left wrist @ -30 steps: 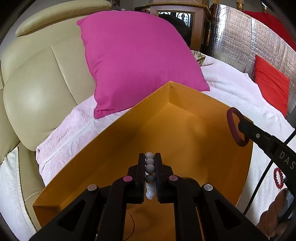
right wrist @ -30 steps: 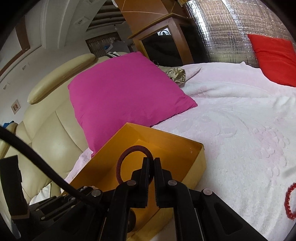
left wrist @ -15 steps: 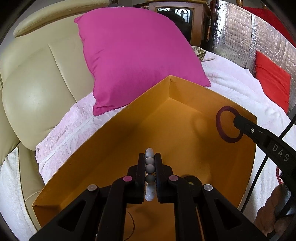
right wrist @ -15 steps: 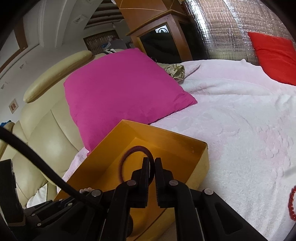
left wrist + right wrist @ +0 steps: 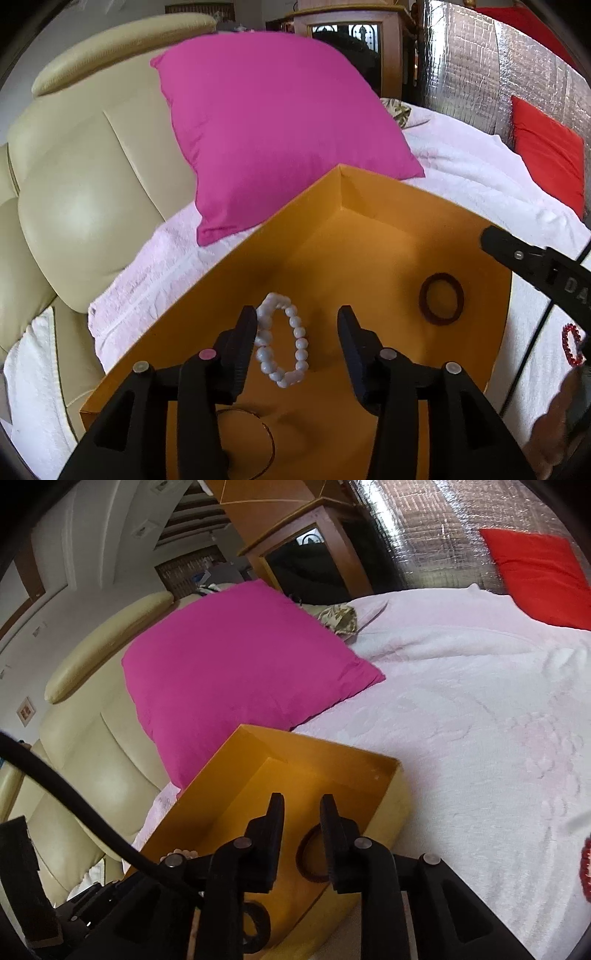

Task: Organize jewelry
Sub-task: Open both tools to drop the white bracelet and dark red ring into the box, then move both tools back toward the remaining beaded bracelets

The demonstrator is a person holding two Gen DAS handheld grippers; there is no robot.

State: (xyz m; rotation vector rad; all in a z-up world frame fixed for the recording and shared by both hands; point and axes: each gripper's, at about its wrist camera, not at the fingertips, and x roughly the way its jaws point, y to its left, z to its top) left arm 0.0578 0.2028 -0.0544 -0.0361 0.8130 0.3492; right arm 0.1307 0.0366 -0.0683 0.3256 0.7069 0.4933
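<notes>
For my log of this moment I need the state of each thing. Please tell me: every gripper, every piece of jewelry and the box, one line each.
left gripper: open, over the box, holding nothing
right gripper: open, holding nothing
white bead bracelet: lying loose in the box
dark red ring: lying flat in the box
thin gold bangle: in the box, partly hidden
red bead bracelet: outside the box
orange box: open, no lid in view

We hold our left gripper and right gripper with jaws spread apart, both angled downward.
</notes>
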